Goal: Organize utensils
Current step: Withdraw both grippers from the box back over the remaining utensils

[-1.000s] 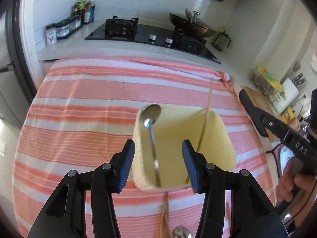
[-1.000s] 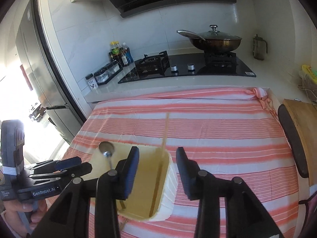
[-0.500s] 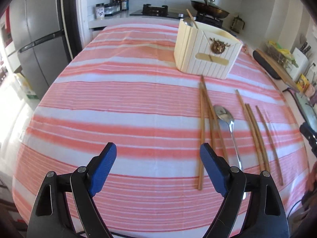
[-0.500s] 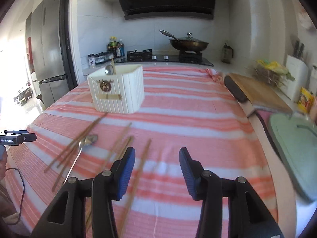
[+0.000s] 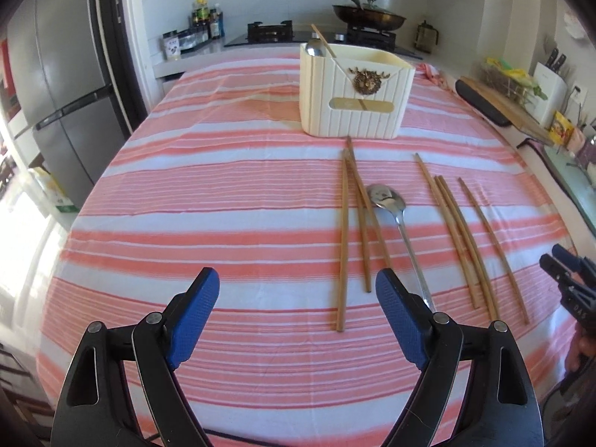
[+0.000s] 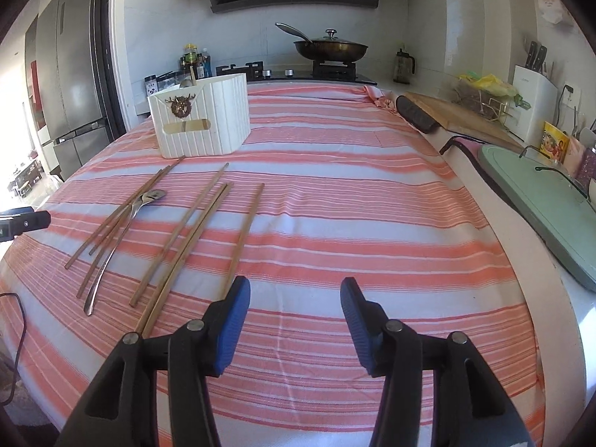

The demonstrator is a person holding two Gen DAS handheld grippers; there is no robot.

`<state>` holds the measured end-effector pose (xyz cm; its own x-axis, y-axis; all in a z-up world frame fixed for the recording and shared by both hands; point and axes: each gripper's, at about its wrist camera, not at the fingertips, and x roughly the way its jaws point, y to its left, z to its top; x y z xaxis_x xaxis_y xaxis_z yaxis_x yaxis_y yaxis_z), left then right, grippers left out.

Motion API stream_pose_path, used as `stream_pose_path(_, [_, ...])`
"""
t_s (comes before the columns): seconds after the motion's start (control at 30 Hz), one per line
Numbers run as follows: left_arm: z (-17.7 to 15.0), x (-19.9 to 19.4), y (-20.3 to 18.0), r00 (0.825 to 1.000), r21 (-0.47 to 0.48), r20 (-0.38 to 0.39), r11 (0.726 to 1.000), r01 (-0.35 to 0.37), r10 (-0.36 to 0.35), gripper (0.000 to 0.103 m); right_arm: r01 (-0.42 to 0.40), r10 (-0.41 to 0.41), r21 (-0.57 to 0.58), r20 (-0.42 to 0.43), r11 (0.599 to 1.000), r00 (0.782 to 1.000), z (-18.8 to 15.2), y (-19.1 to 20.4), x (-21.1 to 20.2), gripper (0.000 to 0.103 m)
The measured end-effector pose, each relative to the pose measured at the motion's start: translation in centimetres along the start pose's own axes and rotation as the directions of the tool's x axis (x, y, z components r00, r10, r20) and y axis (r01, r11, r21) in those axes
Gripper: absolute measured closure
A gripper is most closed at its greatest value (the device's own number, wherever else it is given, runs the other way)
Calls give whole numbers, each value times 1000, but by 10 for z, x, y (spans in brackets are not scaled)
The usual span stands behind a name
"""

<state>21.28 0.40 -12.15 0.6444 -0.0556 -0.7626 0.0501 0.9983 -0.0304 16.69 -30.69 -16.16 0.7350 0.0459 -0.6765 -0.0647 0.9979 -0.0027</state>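
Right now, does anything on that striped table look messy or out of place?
Yes. Loose chopsticks and a spoon lie scattered on the cloth before the cream holder, which already holds a spoon and one chopstick.

table (image 5: 208, 201), striped cloth | on it: holder (image 5: 355, 93), chopsticks (image 5: 343, 238), spoon (image 5: 391, 205)

Blue-padded right gripper (image 6: 295, 292) hangs spread, empty; at ten o'clock, wooden chopsticks (image 6: 192, 229), steel spoon (image 6: 123, 231), cream ribbed holder (image 6: 201, 115).
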Motion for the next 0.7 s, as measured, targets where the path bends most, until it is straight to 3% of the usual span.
stream_pose_path(0.27, [5, -49, 45, 995, -63, 70, 996, -70, 75, 10, -4, 6, 39, -60, 999, 998, -7, -4, 17, 51])
stream_pose_path(0.4, [-6, -45, 41, 998, -92, 56, 995, -27, 32, 10, -3, 11, 64, -121, 998, 993, -11, -7, 34, 51])
stream_pose_path(0.7, [-9, -25, 22, 999, -84, 24, 995, 49, -47, 10, 14, -7, 64, -109, 998, 994, -12, -4, 34, 51])
